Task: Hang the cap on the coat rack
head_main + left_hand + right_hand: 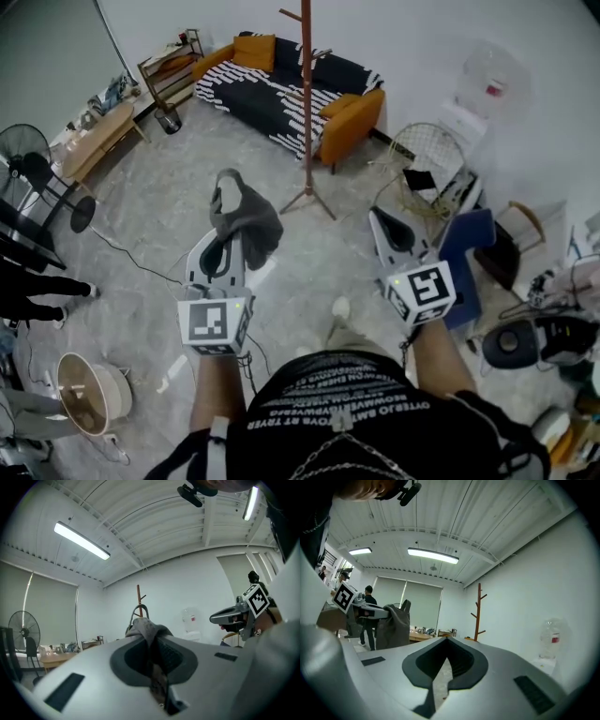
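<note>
Pinching limp grey cloth, our left tool (151, 641) holds the cap (248, 220) in mid-air, well short of the slim wooden rack (306, 84); our right tool (447, 641) sits closed, empty. Folds hide the cap's brim.

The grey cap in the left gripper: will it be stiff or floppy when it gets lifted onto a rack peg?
Likely floppy: the cap droops in folds from the left gripper instead of holding a dome. Probably light: a pinch on one edge carries it all. Its raised strap loop may help it catch a peg of the coat rack.
</note>
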Demonstrator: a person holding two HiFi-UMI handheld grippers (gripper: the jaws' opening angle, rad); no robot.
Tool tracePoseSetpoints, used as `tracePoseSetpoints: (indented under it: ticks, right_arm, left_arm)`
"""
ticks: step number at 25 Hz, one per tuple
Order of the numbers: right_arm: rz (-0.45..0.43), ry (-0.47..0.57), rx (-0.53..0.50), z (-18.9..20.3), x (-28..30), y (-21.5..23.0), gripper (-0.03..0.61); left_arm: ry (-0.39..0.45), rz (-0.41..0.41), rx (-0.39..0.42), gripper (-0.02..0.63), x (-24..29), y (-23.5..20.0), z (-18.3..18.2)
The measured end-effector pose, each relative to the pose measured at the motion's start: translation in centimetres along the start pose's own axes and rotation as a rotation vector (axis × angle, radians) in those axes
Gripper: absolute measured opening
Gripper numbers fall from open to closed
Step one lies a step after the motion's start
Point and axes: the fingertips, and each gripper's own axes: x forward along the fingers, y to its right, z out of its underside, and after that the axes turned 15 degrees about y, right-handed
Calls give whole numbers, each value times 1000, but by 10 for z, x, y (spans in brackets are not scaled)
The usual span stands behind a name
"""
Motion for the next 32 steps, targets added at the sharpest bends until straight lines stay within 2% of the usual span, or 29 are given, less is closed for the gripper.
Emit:
tracePoseSetpoints:
  ticks: [6, 12, 17, 20, 25, 29, 32]
  right_arm:
    - [1, 4, 27, 10, 22, 22, 3]
    - [-15, 1, 33, 23, 58, 51, 3]
    - [-49, 7, 20, 35, 93, 70, 3]
    - [-71, 2, 21, 44, 110, 79, 3]
    - [-111, -13, 40, 54, 162, 136, 3]
    - [-125, -36, 45, 66, 177, 142, 3]
    - [-147, -38, 20, 67, 183, 143, 3]
  left_arm:
    - [38, -32, 1, 12, 33, 0, 4]
    - [0, -27, 15, 12, 78, -5, 12]
    - [6, -34, -1, 12, 114, -10, 29]
    - [-28, -49, 7, 12, 132, -16, 40]
    - [-31, -68, -3, 12, 212, -17, 41]
    - [-34, -56, 30, 12, 232, -19, 43]
    - [-35, -68, 4, 12, 235, -18, 51]
